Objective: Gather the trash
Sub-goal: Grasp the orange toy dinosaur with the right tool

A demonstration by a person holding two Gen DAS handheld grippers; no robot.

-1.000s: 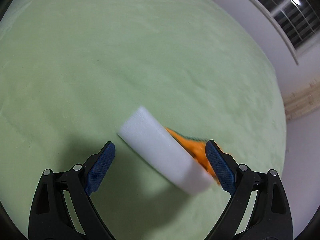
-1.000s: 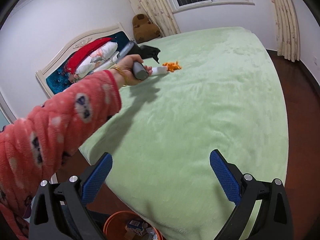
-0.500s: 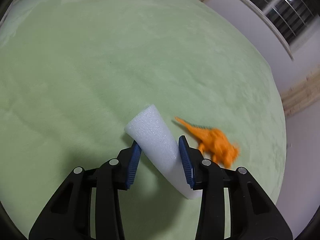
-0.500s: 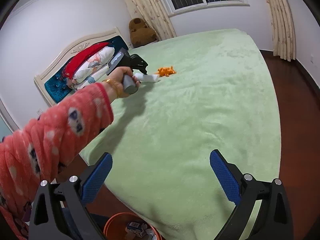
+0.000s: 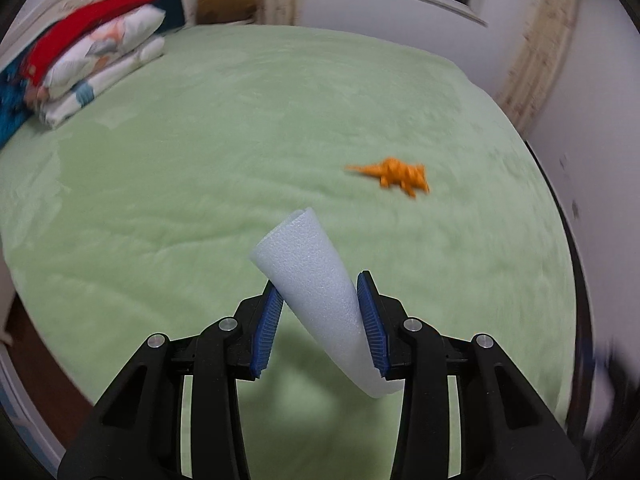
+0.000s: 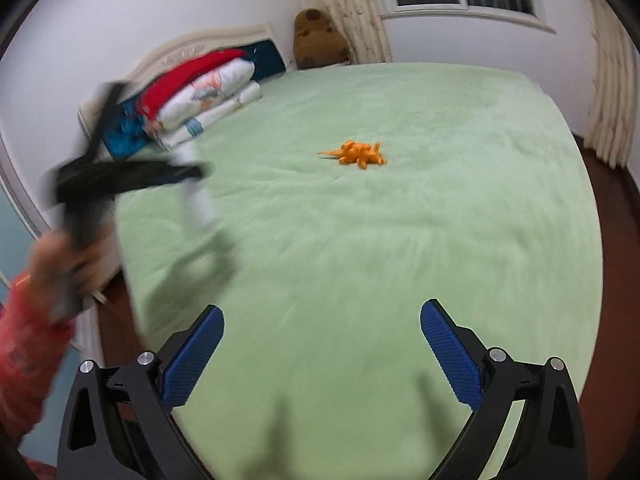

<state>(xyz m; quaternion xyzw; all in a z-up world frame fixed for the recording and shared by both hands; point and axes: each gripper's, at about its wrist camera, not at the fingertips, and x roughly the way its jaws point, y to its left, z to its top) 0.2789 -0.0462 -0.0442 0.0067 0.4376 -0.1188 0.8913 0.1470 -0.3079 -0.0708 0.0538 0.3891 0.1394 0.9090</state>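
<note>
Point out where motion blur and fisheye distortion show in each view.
Left wrist view: foam sheet in the left gripper is sharp, orange toy dinosaur smeared, bed bulging. Right wrist view: hand streaked, right gripper crisp.

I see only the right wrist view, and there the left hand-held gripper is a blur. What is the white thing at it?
Observer: A curled white foam sheet. The left hand-held gripper has just been closing, and its jaws now clamp the foam.
Operator: Does the foam touch the bed?
Observer: No. It hangs above the green blanket, with its shadow underneath.
Operator: Is it gripped at the middle?
Observer: Not quite. Its lower end pokes out past one of the blue pads.
</note>
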